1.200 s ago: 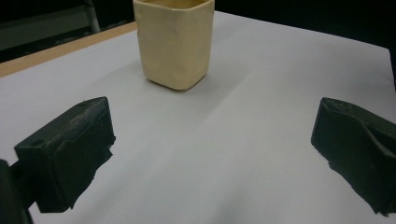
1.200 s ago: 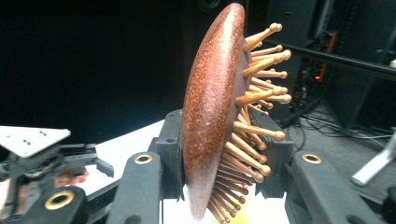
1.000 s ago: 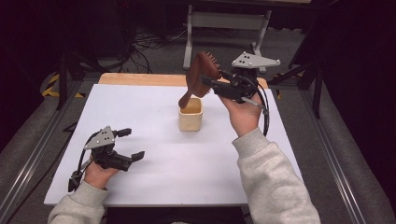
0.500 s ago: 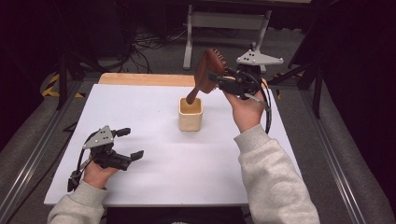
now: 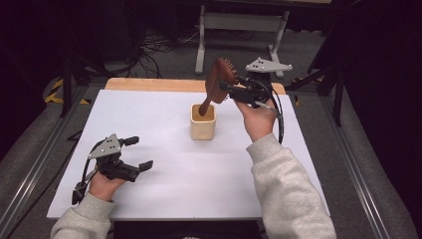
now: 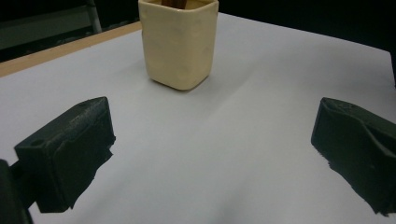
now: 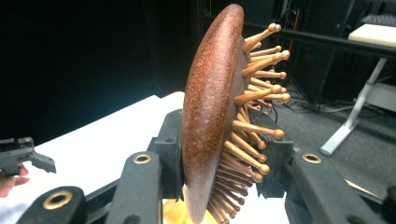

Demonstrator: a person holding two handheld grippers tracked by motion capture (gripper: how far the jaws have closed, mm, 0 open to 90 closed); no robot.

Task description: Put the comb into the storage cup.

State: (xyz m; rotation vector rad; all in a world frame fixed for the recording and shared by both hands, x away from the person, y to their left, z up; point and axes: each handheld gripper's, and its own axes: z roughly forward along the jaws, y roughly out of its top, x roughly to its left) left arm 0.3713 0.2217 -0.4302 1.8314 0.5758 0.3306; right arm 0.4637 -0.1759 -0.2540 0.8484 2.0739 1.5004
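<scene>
A brown wooden hairbrush (image 5: 221,79) with peg bristles stands tilted, its handle down inside a cream cup (image 5: 203,124) at the middle of the white table (image 5: 164,199). My right gripper (image 5: 224,90) is shut on the brush head, with the oval back (image 7: 210,116) against one jaw and the bristles against the other. My left gripper (image 5: 142,153) rests at the near left of the table, open and holding nothing. In the left gripper view, the cup (image 6: 180,42) stands ahead, beyond the two spread jaws of that gripper (image 6: 224,154).
A strip of wooden tabletop (image 5: 149,84) shows behind the white sheet. A white metal stand (image 5: 239,20) and cables lie on the floor beyond. Metal rails (image 5: 358,164) run along both table sides. Bare white surface surrounds the cup.
The right gripper has carried the brush rightward and tipped it more upright, and its handle now reaches into the cup. The left gripper has stayed put.
</scene>
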